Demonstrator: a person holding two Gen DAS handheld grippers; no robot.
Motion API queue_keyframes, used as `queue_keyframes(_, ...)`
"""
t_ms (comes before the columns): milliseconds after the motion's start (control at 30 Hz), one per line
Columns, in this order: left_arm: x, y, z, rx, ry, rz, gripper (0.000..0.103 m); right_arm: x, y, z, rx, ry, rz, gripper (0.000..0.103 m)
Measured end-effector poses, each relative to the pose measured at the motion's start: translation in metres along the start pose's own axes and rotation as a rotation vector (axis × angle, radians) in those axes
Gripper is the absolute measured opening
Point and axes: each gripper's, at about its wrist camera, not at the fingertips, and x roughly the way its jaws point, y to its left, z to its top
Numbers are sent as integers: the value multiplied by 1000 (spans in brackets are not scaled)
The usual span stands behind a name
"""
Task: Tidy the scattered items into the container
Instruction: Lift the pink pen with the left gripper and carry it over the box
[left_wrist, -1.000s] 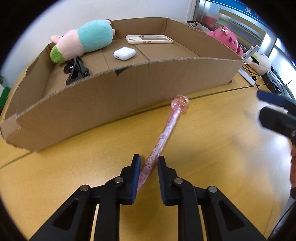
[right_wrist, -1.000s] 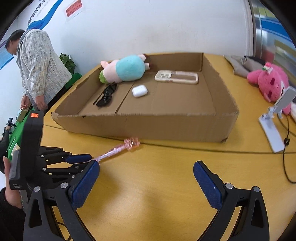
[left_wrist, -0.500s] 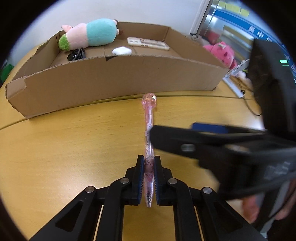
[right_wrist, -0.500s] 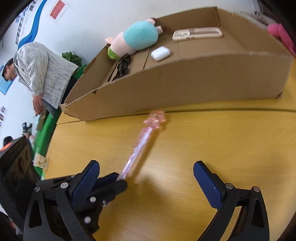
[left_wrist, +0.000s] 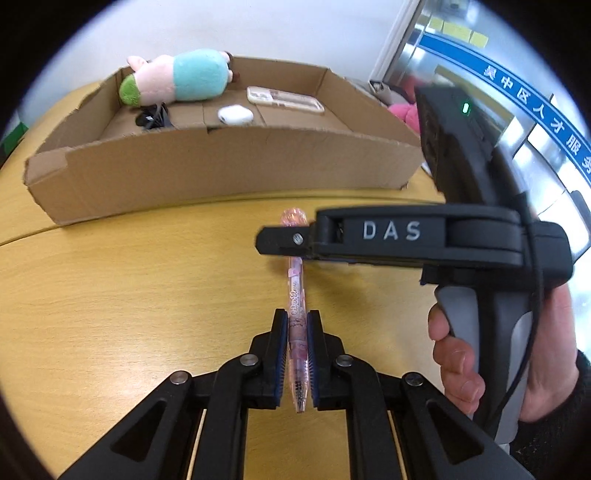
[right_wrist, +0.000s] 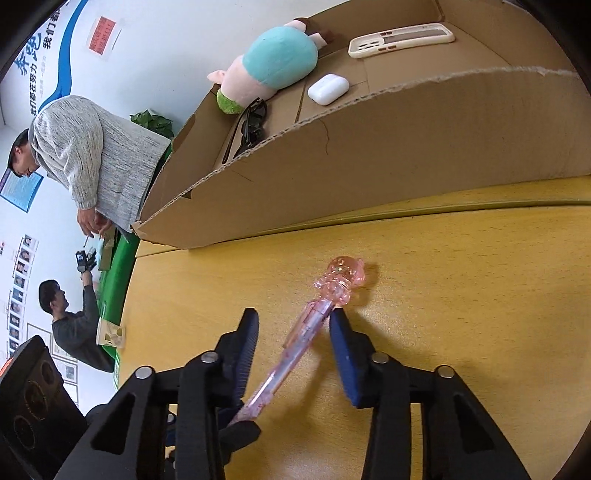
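Right now our left gripper (left_wrist: 297, 354) squeezes the see-through pink plastic pen (left_wrist: 297, 314) just above the yellow wooden table (left_wrist: 129, 295), and our right gripper (right_wrist: 293, 350), fingers apart around it, could knock it loose before the brown cardboard box (left_wrist: 221, 170).
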Motion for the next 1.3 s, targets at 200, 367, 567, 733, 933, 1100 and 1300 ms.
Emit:
queue_keyframes(200,-10,-4,1,15,-32,18,9,-4,4,0,0,-3,22,27)
queue_keyframes(367,-11,-3,2,13,-36,10,9,-11,9,1,-7,-15,63,21)
queue_keyframes(567,-10,-4,4,2,-33,-17,9,-34,28,7,-59,-71,78,16)
queue_keyframes(733,-8,-8,13,-8,-36,-56,9,-57,51,15,-145,-132,43,14)
queue_keyframes(933,-14,-11,32,-21,-62,-94,9,-74,62,35,-175,-167,33,14)
queue_keyframes(1100,-22,-15,50,-6,-101,-102,9,-89,75,49,-210,-197,20,14)
queue_keyframes(1300,-25,-18,87,7,-141,-141,9,-114,91,74,-270,-243,-12,14)
